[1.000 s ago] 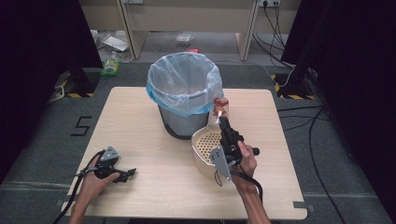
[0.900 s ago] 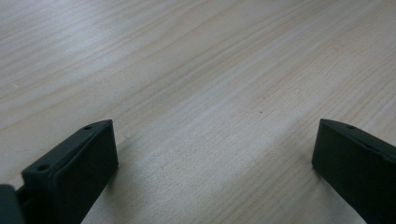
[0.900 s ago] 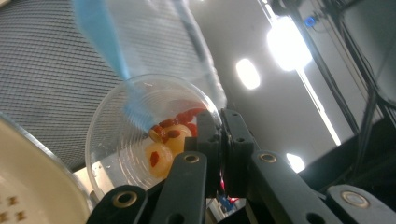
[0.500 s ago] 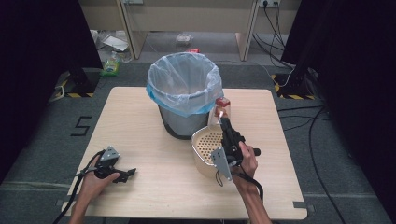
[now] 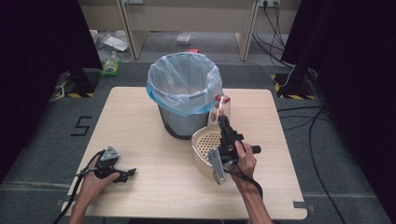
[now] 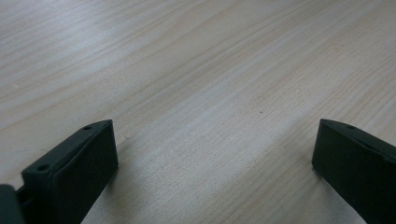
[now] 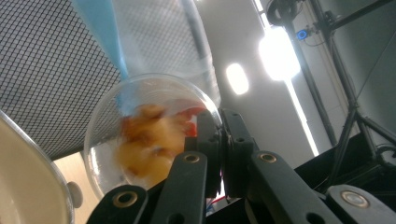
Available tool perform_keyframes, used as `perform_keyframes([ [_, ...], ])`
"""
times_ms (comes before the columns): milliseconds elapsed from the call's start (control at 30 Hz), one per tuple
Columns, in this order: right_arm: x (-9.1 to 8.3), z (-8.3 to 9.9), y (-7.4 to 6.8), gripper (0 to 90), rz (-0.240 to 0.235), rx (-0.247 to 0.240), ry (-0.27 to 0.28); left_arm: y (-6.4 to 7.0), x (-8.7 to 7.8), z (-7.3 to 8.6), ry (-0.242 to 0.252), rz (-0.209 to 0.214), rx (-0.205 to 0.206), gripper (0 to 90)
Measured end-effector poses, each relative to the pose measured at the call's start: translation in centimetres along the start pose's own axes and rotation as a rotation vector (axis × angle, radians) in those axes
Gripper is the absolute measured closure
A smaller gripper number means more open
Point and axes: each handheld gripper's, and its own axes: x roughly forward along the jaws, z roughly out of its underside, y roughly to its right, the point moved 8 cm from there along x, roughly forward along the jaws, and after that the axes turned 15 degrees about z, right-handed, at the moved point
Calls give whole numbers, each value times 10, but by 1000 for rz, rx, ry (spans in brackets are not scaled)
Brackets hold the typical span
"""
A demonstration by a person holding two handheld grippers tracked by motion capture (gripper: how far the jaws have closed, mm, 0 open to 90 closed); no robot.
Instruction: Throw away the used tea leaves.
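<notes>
- The pale wood-grain tabletop [image 5: 140, 121] carried everything, and most of its near-left half lay bare.
- A grey mesh waste bin lined with a pale blue plastic bag [image 5: 184, 91] stood near the middle of the far edge, its mouth open upward.
- A cream, round perforated basket [image 5: 205, 147] sat just beside the bin on the side toward the near-right corner.
- The right hand-held gripper [image 5: 223, 120] reached over the basket toward the bin, its jaws nearly closed and pinching the rim of a clear plastic cup [image 7: 140, 135].
- The left hand-held gripper [image 5: 123, 175] rested by the near-left corner, jaws spread wide around nothing, with bare wood between them in the left gripper view.
- The cup, holding orange-yellow food scraps [image 7: 144, 140] and something red, hung tilted between the basket and the bin wall, below the bag's lip.
- Judged risk: the grip was a thin pinch on one edge of a slick cup, so it might twist or slip as it tipped.
- Tipped too low, the scraps would likely fall into the basket or onto the tabletop, or the cup could snag the loose bag.
</notes>
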Motion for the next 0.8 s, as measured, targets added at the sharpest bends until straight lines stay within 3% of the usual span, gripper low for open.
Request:
perform_keyframes([
  [67, -4, -3, 4, 882, 28, 47, 5, 0, 0, 0, 0, 0, -1, 0],
  [100, -4, -3, 4, 882, 28, 47, 5, 0, 0, 0, 0, 0, -1, 0],
  [133, -3, -1, 1, 882, 11, 9, 6, 0, 0, 0, 2, 0, -2, 0],
  [333, -4, 4, -7, 881, -21, 9, -17, 0, 0, 0, 1, -1, -2, 0],
  [467, -3, 0, 4, 881, 8, 16, -5, 0, 0, 0, 1, 0, -1, 0],
  [533, -5, 2, 3, 881, 4, -6, 0, 0, 0, 0, 1, 0, -2, 0],
  [567, -7, 0, 7, 881, 17, 30, 3, 0, 0, 0, 1, -1, 0, 0],
  [667, -5, 3, 7, 881, -12, 26, -13, 0, 0, 0, 1, 0, -1, 0],
  [700, -6, 6, 14, 881, 5, 94, -34, 0, 0, 0, 1, 0, -1, 0],
  [767, -5, 11, 11, 881, -11, 41, -44, 0, 0, 0, 1, -1, 0, 0],
  [800, -5, 11, 11, 881, -11, 41, -44, 0, 0, 0, 1, -1, 0, 0],
])
